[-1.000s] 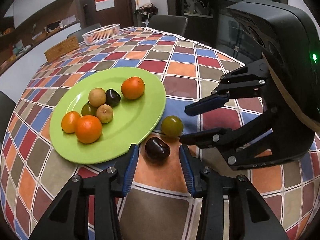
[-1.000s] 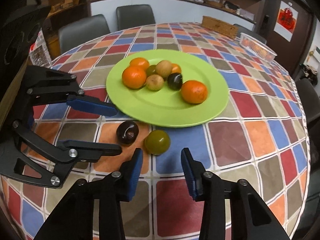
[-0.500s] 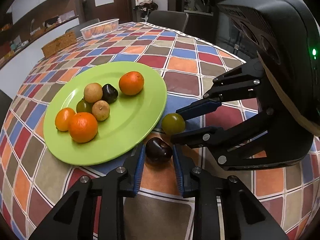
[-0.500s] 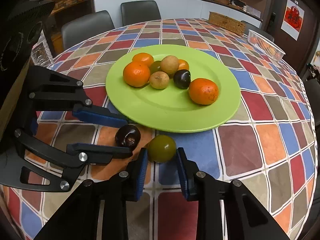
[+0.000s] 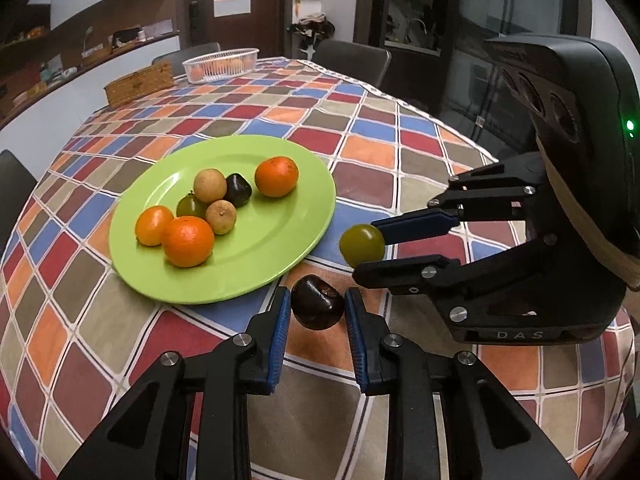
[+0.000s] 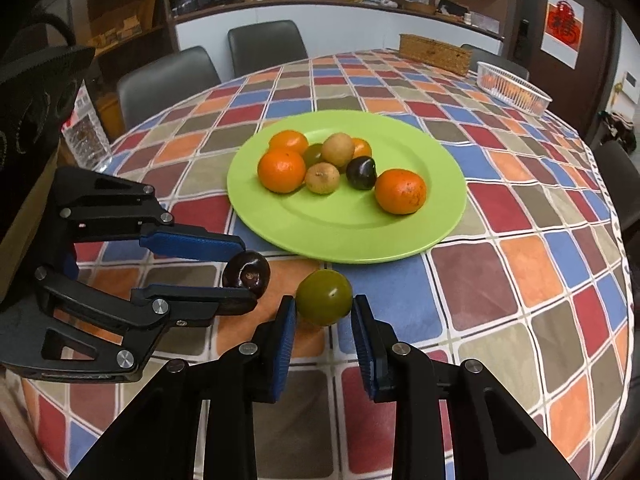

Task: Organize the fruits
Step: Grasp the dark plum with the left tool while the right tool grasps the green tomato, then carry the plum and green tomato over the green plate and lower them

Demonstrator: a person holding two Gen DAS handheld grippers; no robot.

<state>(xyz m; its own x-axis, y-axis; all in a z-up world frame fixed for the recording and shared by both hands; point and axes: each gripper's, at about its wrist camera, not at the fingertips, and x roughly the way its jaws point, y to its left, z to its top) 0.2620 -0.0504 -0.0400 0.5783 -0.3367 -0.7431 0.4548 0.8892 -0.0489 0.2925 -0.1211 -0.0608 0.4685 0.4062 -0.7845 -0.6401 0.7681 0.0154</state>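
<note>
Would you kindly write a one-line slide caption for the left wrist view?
Left tool shut on a dark plum, right tool on a green plum, beside the green plate of fruit.

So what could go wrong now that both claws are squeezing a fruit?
The left gripper holds the dark plum only at its fingertips, and the right gripper pinches the green plum the same way. A round fruit could slip out and roll across the tablecloth. The grippers sit close together, so they might bump on the way to the green plate.
</note>
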